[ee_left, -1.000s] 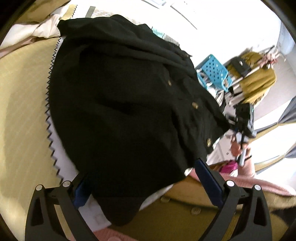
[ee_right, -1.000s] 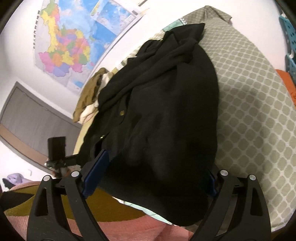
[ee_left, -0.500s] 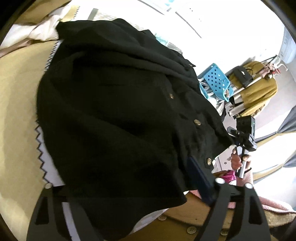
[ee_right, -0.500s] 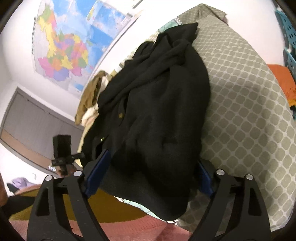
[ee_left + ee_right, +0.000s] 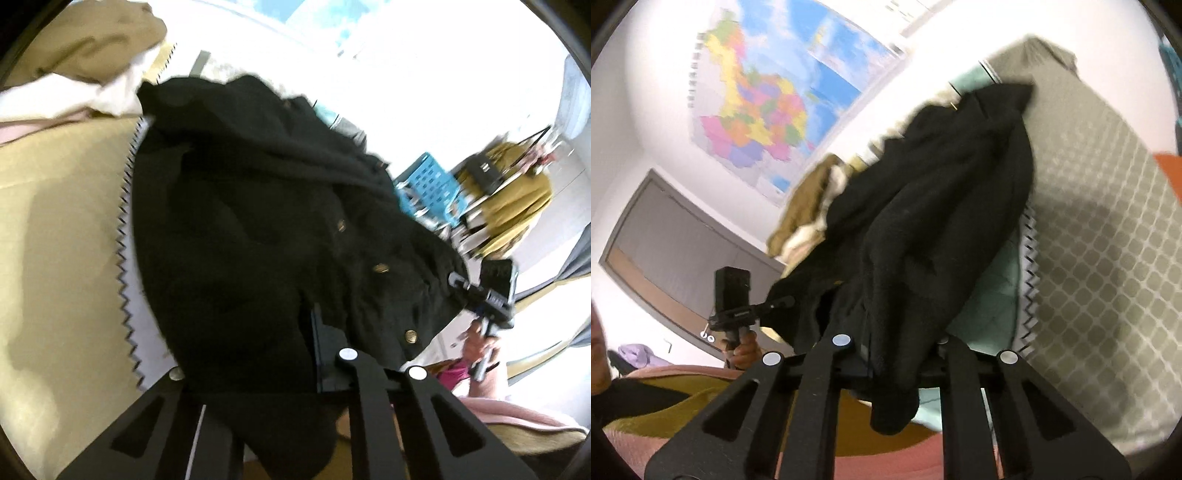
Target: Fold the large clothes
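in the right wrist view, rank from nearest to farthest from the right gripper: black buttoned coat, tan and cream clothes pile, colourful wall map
1. Black buttoned coat, clamped in the right gripper.
2. Tan and cream clothes pile, behind the coat, left.
3. Colourful wall map, on the far wall, upper left.

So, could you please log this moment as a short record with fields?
garment: black coat with gold buttons, bunched
left tongs: shut on the coat's lower edge
right tongs: shut on the coat's hem
surface: patterned cover, with a zigzag-edged cloth under the coat
background: wall map, blue crate
image quality: motion-blurred
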Demonstrator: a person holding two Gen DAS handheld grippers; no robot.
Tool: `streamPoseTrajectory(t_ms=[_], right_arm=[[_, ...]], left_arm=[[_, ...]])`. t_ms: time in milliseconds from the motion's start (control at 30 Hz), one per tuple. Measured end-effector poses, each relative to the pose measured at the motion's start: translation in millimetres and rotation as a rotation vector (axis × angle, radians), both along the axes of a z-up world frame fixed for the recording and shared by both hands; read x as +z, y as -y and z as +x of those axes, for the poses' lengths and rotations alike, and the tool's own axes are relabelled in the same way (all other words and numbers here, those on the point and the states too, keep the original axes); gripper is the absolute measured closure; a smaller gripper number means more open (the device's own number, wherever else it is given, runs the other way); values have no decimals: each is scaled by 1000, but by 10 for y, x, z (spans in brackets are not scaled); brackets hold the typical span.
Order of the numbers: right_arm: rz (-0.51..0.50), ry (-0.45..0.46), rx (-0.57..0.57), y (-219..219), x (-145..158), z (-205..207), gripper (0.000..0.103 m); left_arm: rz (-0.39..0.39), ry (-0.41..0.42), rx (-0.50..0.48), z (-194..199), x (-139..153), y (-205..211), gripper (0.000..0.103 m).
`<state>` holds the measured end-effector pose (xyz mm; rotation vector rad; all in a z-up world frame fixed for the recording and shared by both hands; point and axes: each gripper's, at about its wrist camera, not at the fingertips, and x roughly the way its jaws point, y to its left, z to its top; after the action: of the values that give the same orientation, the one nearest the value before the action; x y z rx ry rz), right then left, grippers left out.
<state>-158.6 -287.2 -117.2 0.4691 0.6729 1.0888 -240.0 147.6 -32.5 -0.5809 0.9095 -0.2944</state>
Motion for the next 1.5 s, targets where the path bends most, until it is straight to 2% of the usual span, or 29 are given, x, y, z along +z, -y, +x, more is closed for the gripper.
streamPoseTrajectory(t_ms=[100,167,233,300,400,433,467,500,533,567,633,700,767,833,967,1100,1200,1433,1500], right_arm=[[-7,57,27,4,143,-219,92],[-32,76,60,-30,179,-325,92],[-57,27,75,-70,75,-294,89],[-75,-34,114,-118,-86,-230,80],[-80,-131,112,-131,-347,-175,63],[-72,-155,107,-112,-429,-167,52],[-60,-170,109,-94,-472,-164,47],[-44,-182,115,-87,-510,-162,46],[-21,-196,125,-82,-543,-153,44],[-3,-206,137,-91,-561,-150,39],[29,-223,184,-141,-604,-155,34],[17,-231,190,-194,-628,-155,49],[16,-215,188,-214,-594,-166,82],[32,-184,171,-168,-508,-197,87],[72,-98,128,-103,-180,-265,90],[125,-18,86,-88,204,-194,90],[151,15,74,-103,406,-70,90],[220,44,18,-131,844,377,90],[239,42,18,-169,932,506,90]], left_arm=[[12,21,19,-182,189,-117,94],[33,14,24,-246,217,-143,94],[42,-15,19,-254,138,-158,94],[38,-54,2,-209,-18,-189,93],[16,-100,1,-169,-216,-306,90],[-2,-104,-11,-169,-254,-330,84],[-3,-114,-15,-157,-280,-335,74],[-4,-117,-19,-158,-293,-338,69],[-21,-123,-34,-141,-308,-334,60],[-37,-126,-49,-143,-322,-331,53],[-49,-122,-65,-116,-342,-290,52],[-22,-120,-63,-95,-346,-226,58],[-1,-104,-48,-112,-300,-234,84],[-26,-95,-33,-123,-231,-252,90],[-58,-41,-16,-135,1,-342,93],[-89,26,-42,-97,267,-370,93],[-63,52,-50,-27,434,-389,93],[-87,67,-38,302,758,-593,92],[-73,76,-33,443,861,-610,91]])
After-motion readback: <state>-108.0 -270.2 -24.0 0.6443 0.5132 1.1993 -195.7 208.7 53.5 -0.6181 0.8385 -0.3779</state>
